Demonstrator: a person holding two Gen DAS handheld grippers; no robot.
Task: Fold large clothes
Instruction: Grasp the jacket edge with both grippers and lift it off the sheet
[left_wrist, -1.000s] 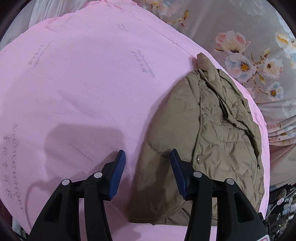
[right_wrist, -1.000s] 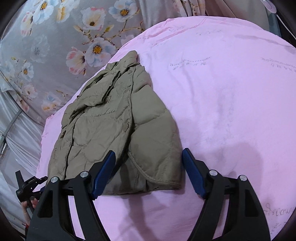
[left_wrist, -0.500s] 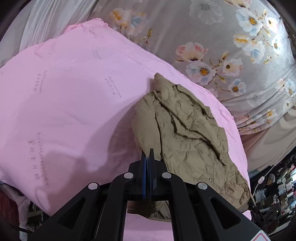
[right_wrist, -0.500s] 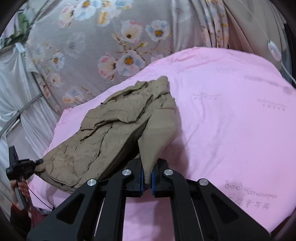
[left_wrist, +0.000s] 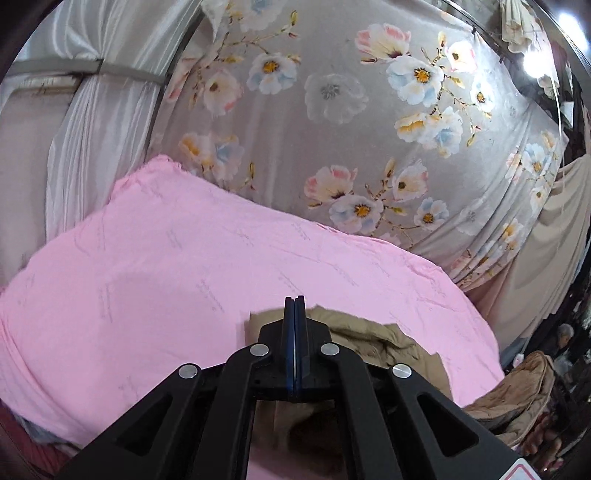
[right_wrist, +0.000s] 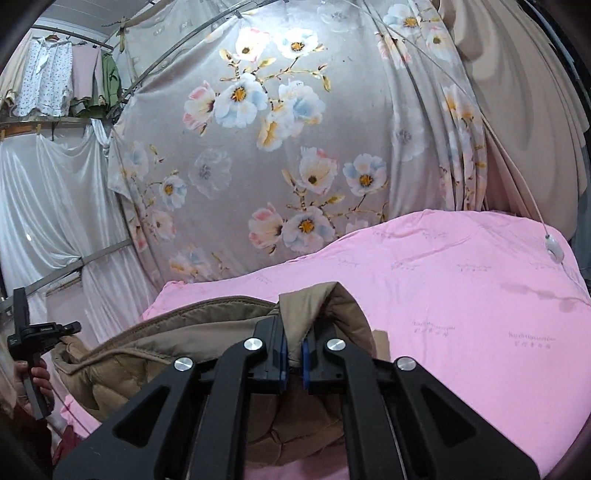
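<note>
An olive-tan quilted jacket (right_wrist: 177, 343) hangs lifted over the pink sheet (right_wrist: 461, 295). My right gripper (right_wrist: 293, 354) is shut on a fold of its hem, which sticks up between the blue pads. In the left wrist view my left gripper (left_wrist: 294, 306) is shut, with the jacket (left_wrist: 373, 332) bunched just behind and below the fingers; the fabric seems pinched, though the pads hide the contact. The rest of the jacket droops off the bed's right edge (left_wrist: 517, 387).
The pink sheet (left_wrist: 166, 280) covers the bed. A grey floral curtain (left_wrist: 332, 110) hangs behind it, with white drapes (right_wrist: 48, 206) at the left. A hand holding a black grip (right_wrist: 29, 343) shows at the left edge. A white cord switch (right_wrist: 553, 248) lies at the right.
Both grippers closed on the jacket's hem, then lifted and tilted up. The views now face the curtain, and the jacket has been raised off the sheet.
</note>
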